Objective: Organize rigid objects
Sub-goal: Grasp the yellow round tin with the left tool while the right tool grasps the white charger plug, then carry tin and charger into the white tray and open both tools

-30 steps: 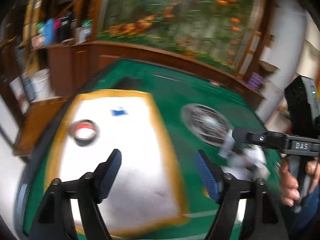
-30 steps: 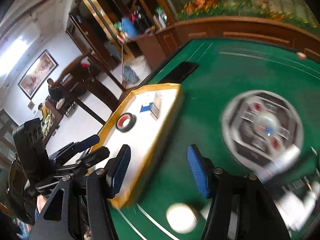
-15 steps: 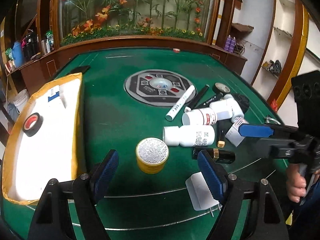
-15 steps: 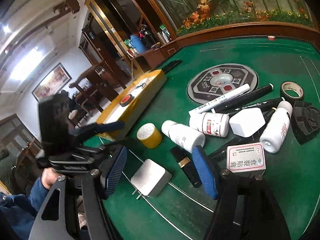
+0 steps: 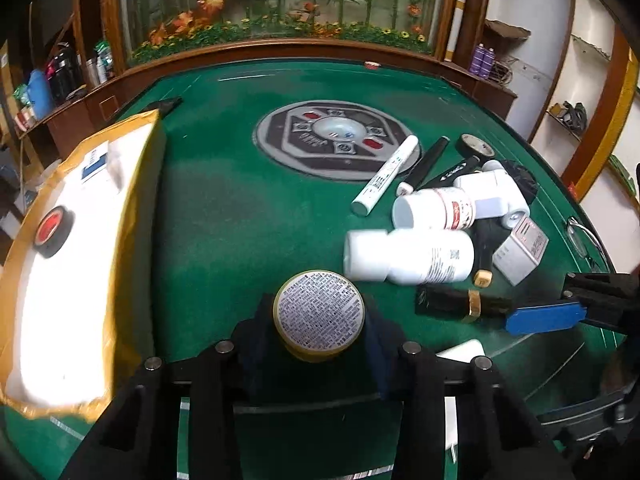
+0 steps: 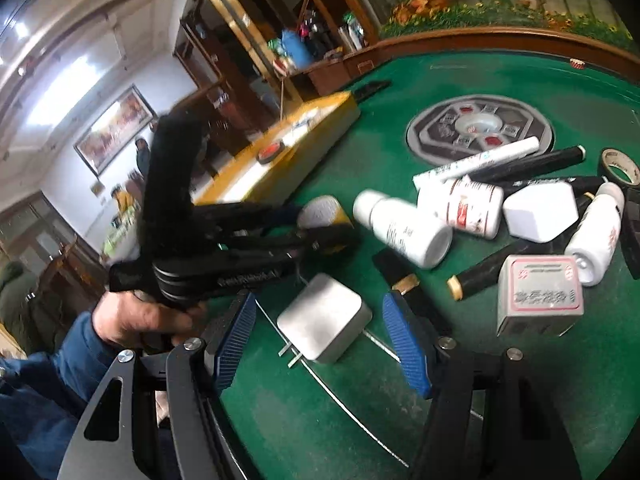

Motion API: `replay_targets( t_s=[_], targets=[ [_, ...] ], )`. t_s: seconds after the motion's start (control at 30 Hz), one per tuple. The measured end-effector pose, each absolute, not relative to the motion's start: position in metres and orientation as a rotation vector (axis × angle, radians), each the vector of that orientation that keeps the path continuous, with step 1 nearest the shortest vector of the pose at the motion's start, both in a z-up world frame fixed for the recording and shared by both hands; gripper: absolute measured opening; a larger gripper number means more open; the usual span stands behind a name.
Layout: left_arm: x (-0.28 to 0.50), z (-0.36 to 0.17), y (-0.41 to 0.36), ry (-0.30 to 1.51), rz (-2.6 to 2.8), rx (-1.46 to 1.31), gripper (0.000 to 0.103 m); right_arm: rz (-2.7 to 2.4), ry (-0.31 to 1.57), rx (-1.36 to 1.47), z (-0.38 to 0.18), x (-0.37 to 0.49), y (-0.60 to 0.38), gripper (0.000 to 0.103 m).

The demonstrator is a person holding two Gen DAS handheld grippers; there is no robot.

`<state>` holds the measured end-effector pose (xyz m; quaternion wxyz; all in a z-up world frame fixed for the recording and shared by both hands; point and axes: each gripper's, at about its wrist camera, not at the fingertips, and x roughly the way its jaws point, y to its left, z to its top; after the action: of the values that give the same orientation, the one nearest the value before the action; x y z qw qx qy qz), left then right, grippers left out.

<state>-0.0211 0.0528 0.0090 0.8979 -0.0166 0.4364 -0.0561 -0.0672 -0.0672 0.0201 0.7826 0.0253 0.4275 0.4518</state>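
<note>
Yellow round tin with printed silver lid [image 5: 319, 315] sat on green felt table [image 5: 224, 216], pinched between left gripper [image 5: 319, 332] pads. Right view only showed white square charger [image 6: 323, 323] lying between wide-apart blue pads of right gripper [image 6: 320, 340], untouched. Left view only showed white tray with yellow rim [image 5: 132, 216] interior, red-black tape roll [image 5: 53, 229] inside. Left pads mostly hidden behind tin; tin blurred in right view.
</note>
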Motion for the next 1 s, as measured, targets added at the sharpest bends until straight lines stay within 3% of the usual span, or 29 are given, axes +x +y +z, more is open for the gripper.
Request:
replay_targets(
  t_s=[0.6, 0.67, 1.0],
  targets=[
    [-0.081, 0.054, 0.091, 0.731, -0.128, -0.139, 0.043, 0.705, 1.016, -0.246, 0.003, -0.085, -0.001, 0.067],
    [-0.085, 0.056, 0.098, 0.718, -0.126, -0.153, 0.043, 0.664, 1.001, -0.285, 0.002, -0.087, 0.002, 0.061],
    [-0.110, 0.061, 0.148, 0.657, -0.055, -0.239, 0.043, 0.675, 0.954, -0.209, 0.026, -0.087, -0.005, 0.060]
  ],
)
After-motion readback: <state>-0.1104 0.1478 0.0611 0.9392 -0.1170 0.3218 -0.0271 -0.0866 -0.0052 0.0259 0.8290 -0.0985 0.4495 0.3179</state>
